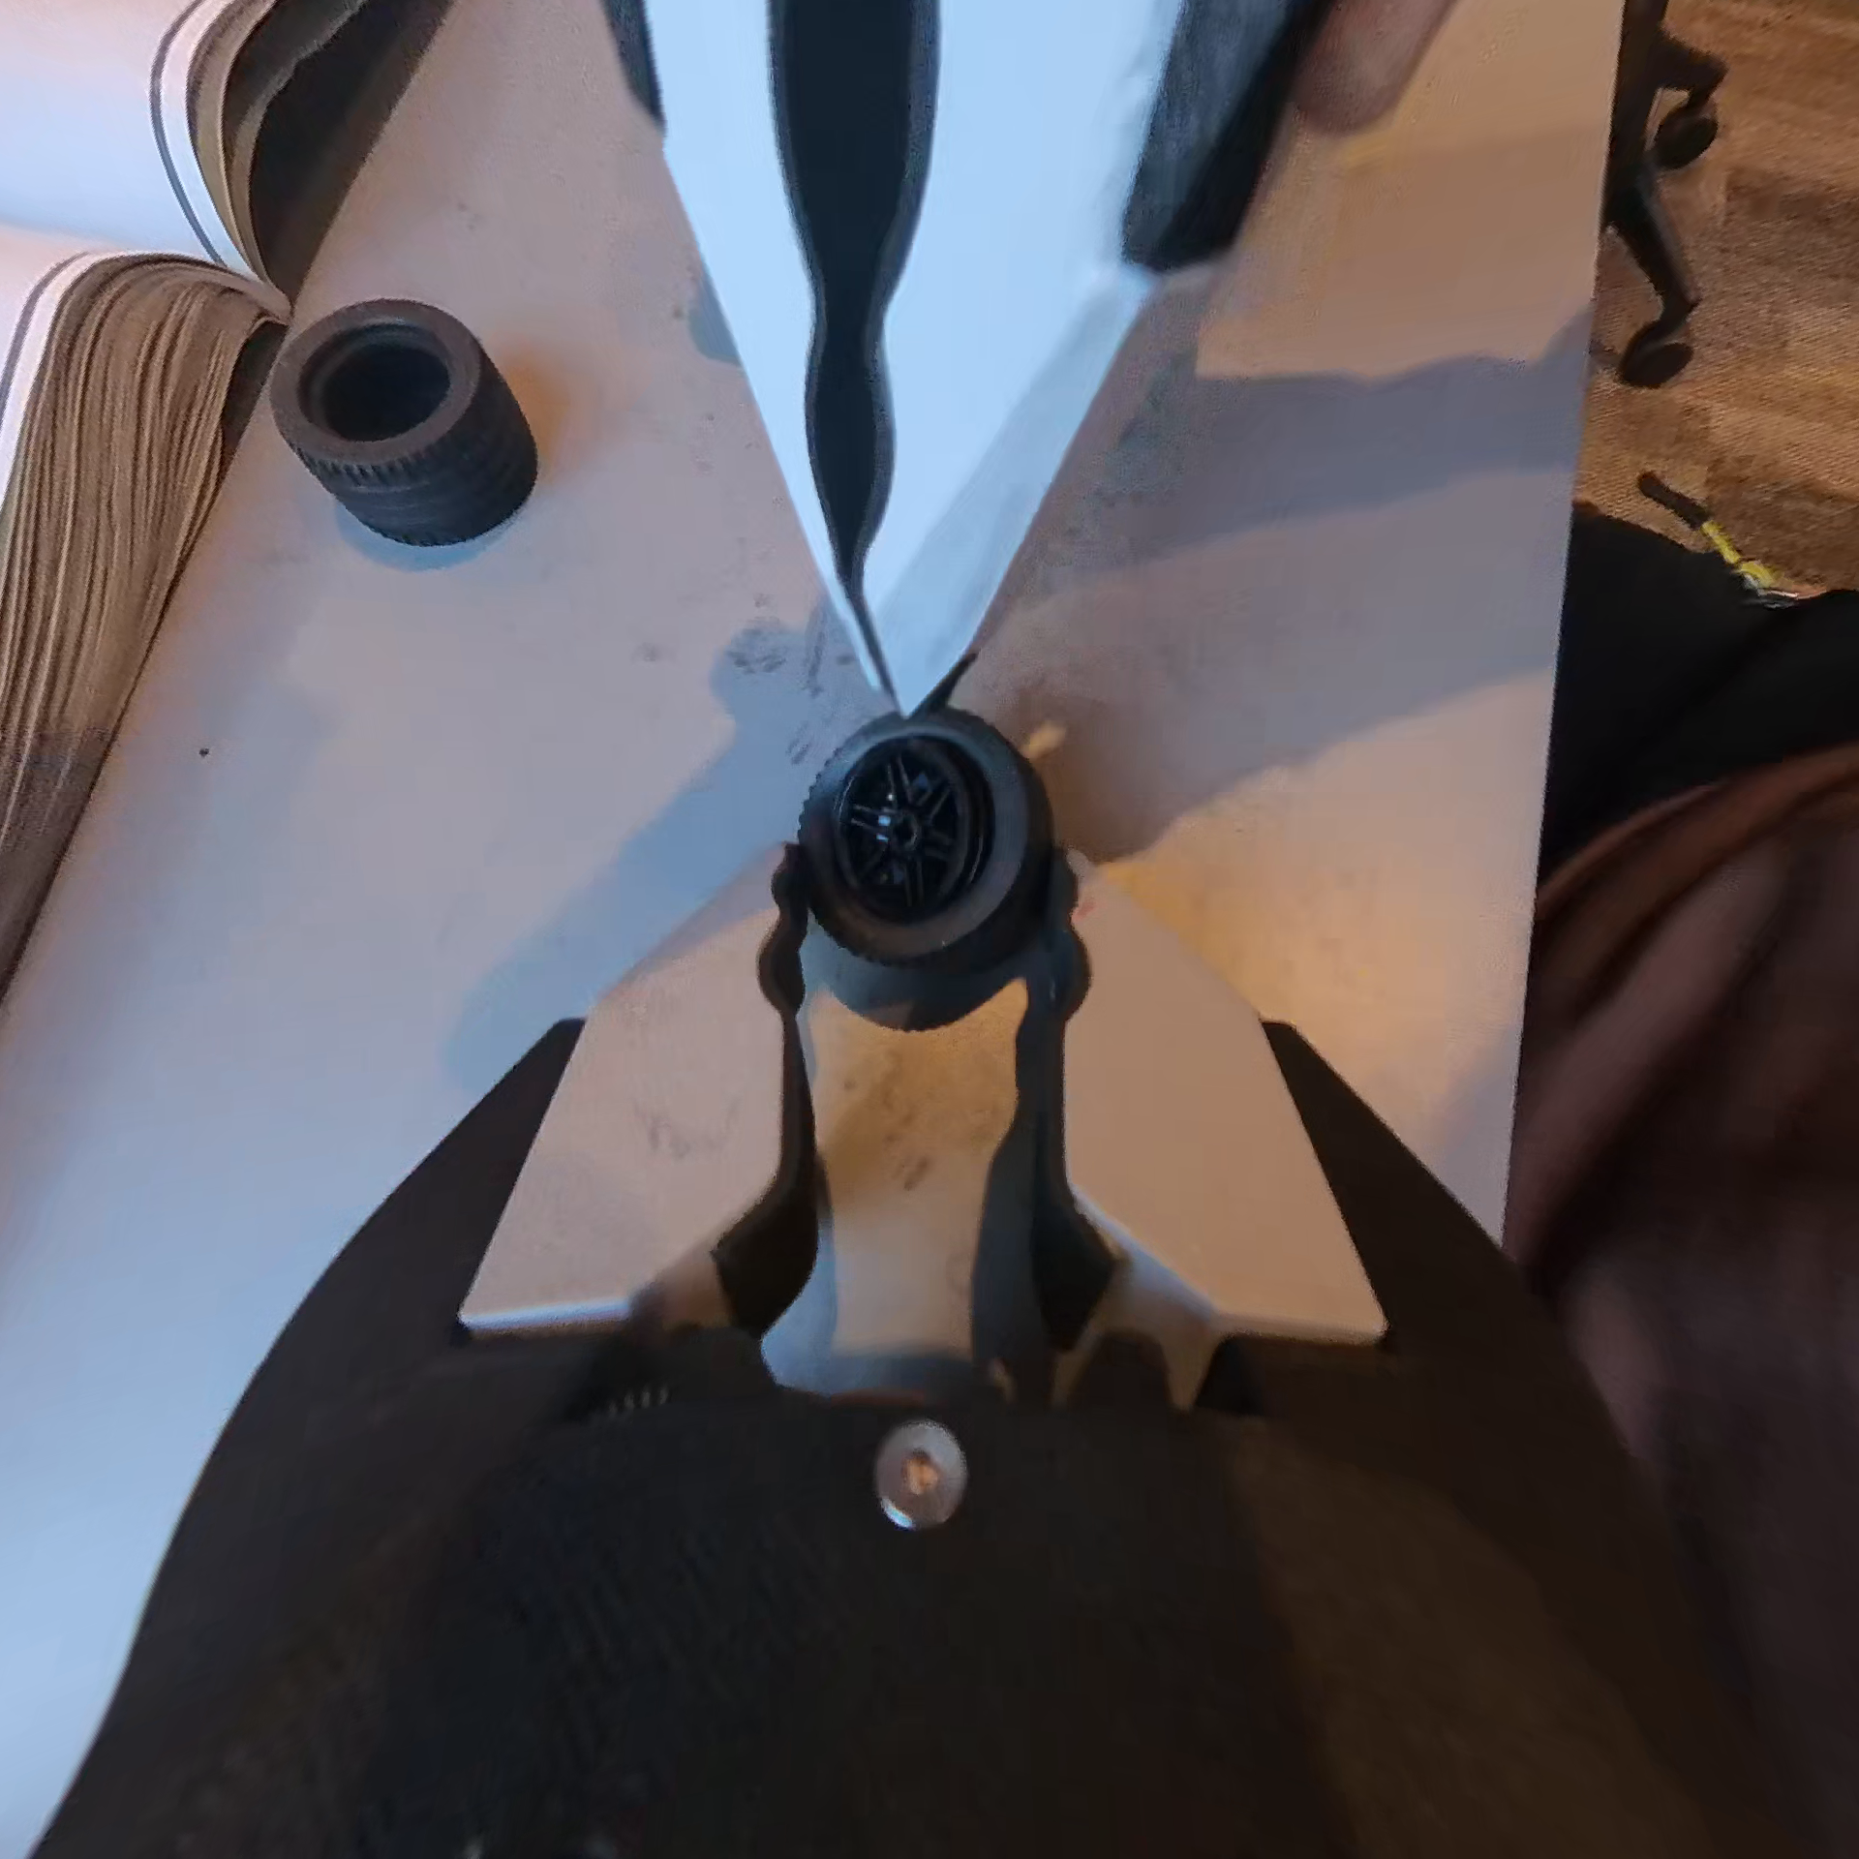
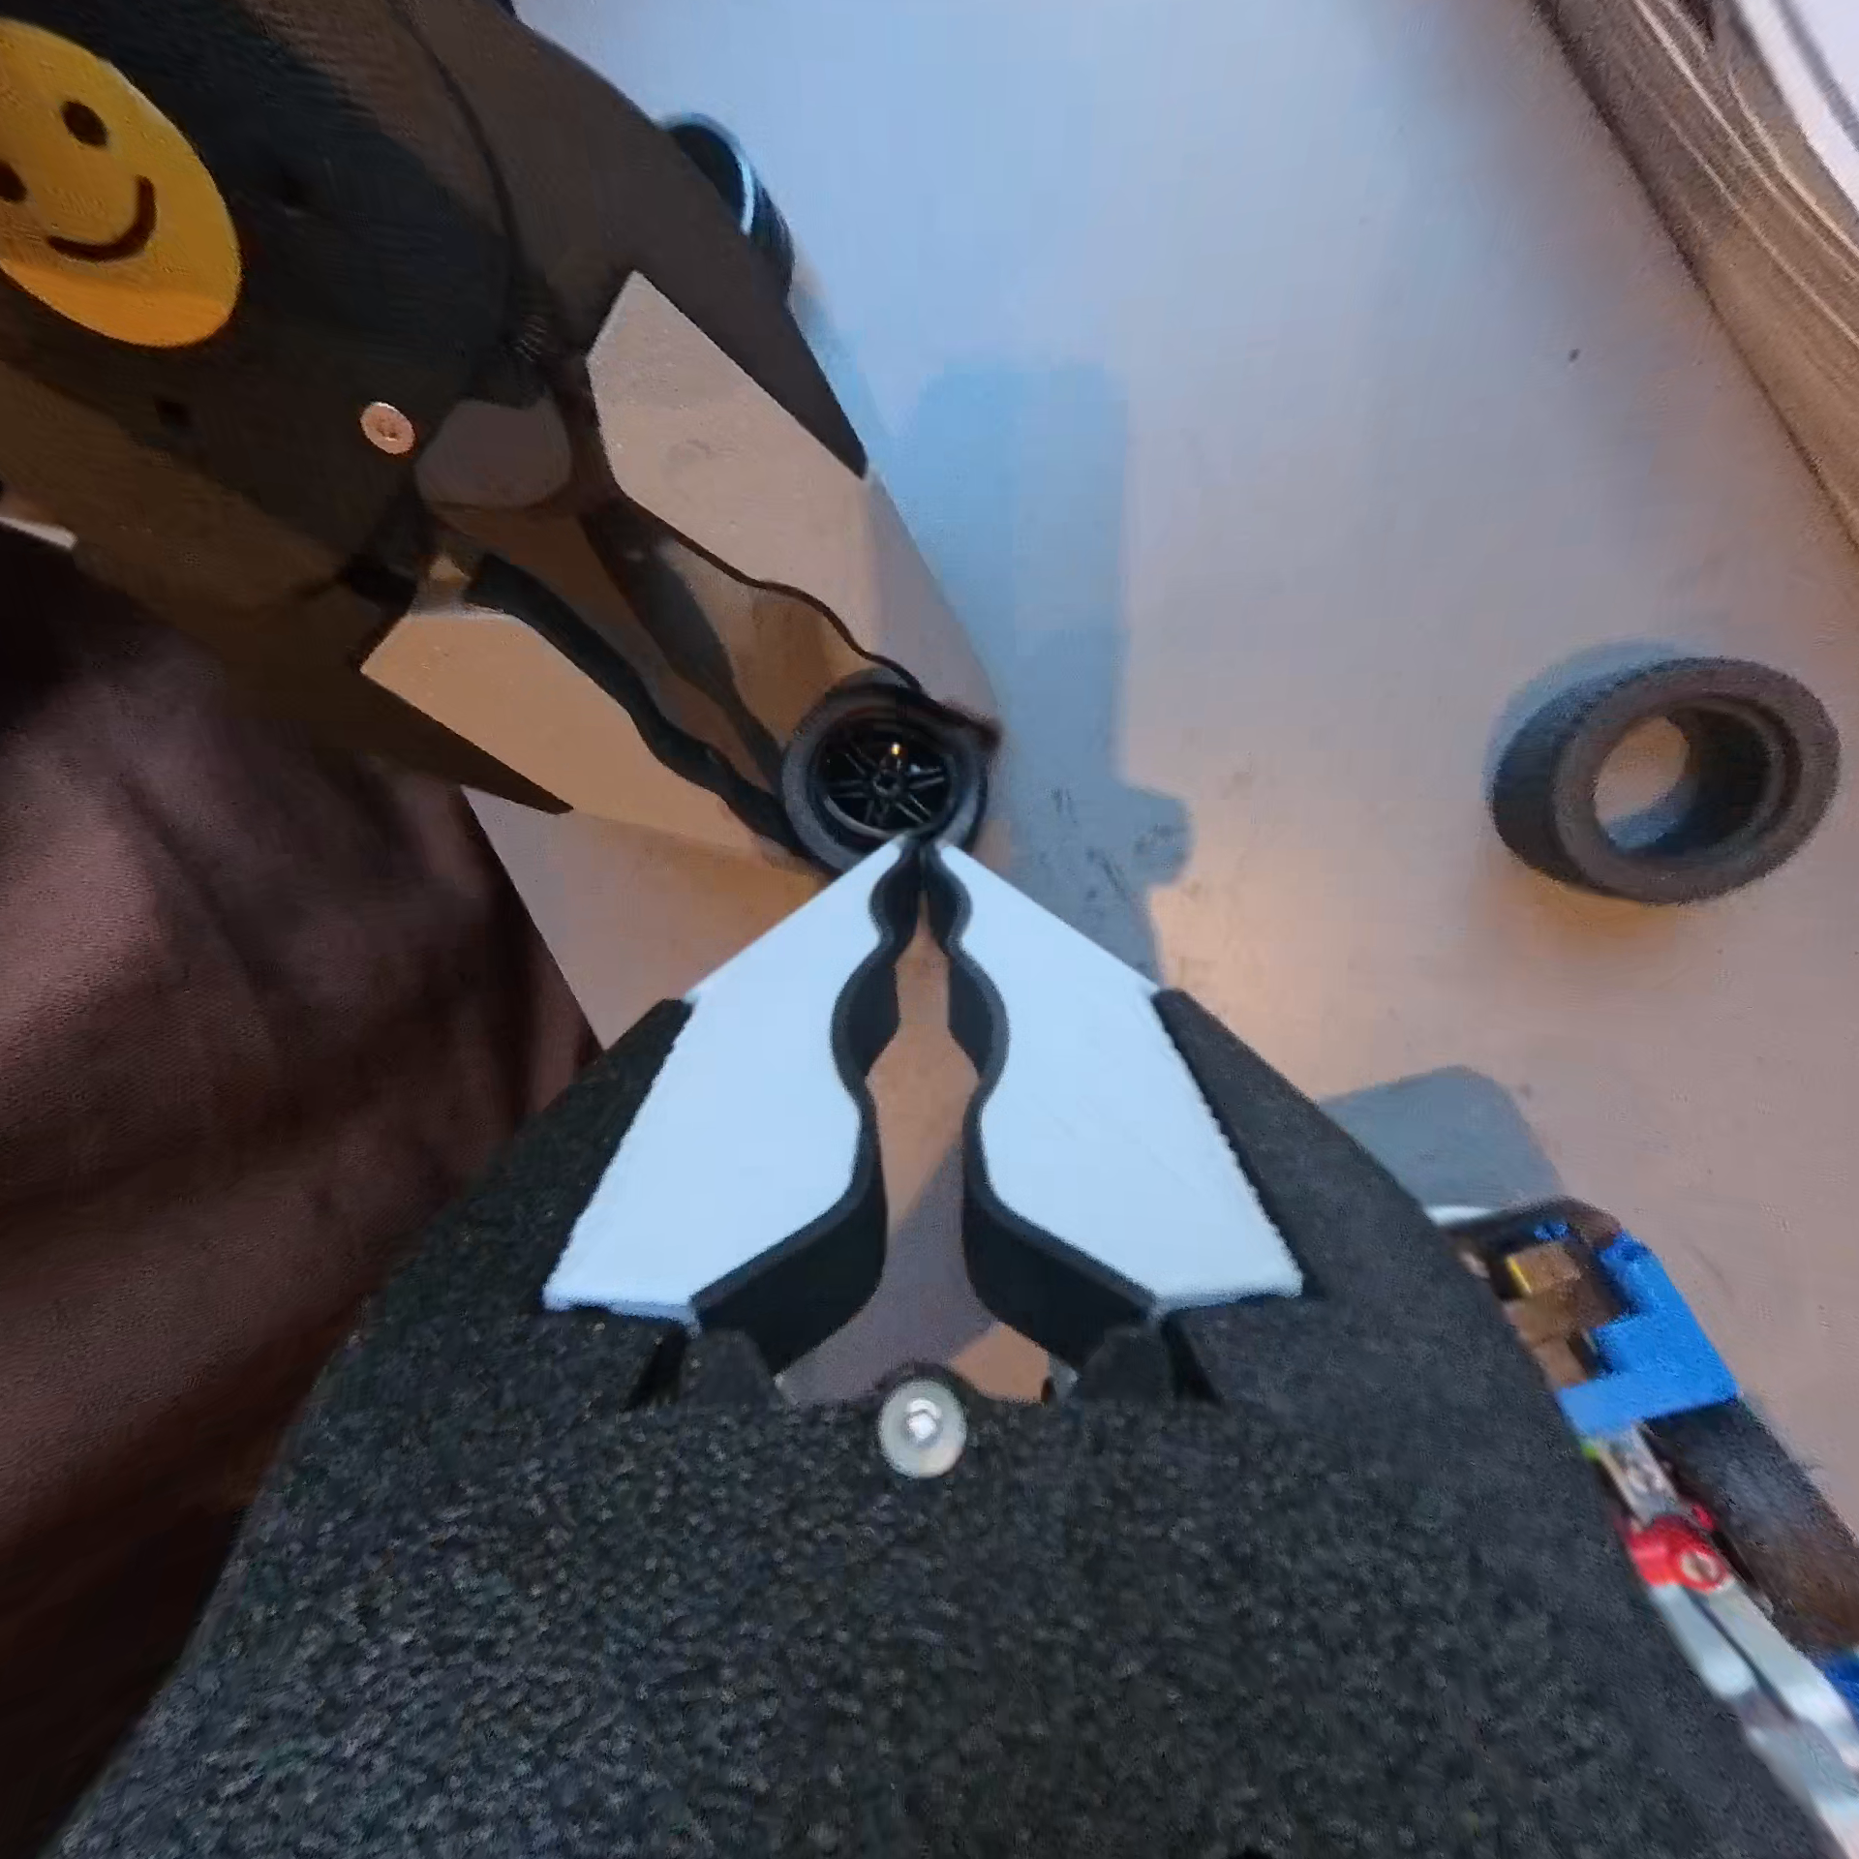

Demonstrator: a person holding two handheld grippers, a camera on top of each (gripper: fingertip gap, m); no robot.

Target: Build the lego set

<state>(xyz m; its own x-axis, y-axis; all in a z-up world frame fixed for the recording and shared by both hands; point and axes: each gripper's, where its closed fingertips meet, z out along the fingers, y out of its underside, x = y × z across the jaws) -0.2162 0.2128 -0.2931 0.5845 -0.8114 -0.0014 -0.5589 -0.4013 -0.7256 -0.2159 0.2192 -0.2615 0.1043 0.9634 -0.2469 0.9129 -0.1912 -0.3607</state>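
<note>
My left gripper [image 1: 920,890] is shut on a small black wheel [image 1: 920,845], a tyre with a spoked rim inside, held above the white table [image 1: 402,805]. The wheel also shows in the right wrist view [image 2: 885,780], with the left gripper [image 2: 855,765] around it. My right gripper [image 2: 917,850] is shut and empty, its tips touching the wheel's edge. It comes in from the top in the left wrist view [image 1: 895,694]. A loose black tyre [image 1: 402,423] without a rim lies on the table to the left, also in the right wrist view [image 2: 1665,780].
An open instruction booklet [image 1: 111,423] lies at the table's left edge. A partly built model with blue and red pieces [image 2: 1650,1348] sits at the lower right. A person's dark sleeve [image 2: 201,1006] is at the left. An office chair base [image 1: 1660,201] stands on the floor beyond the table.
</note>
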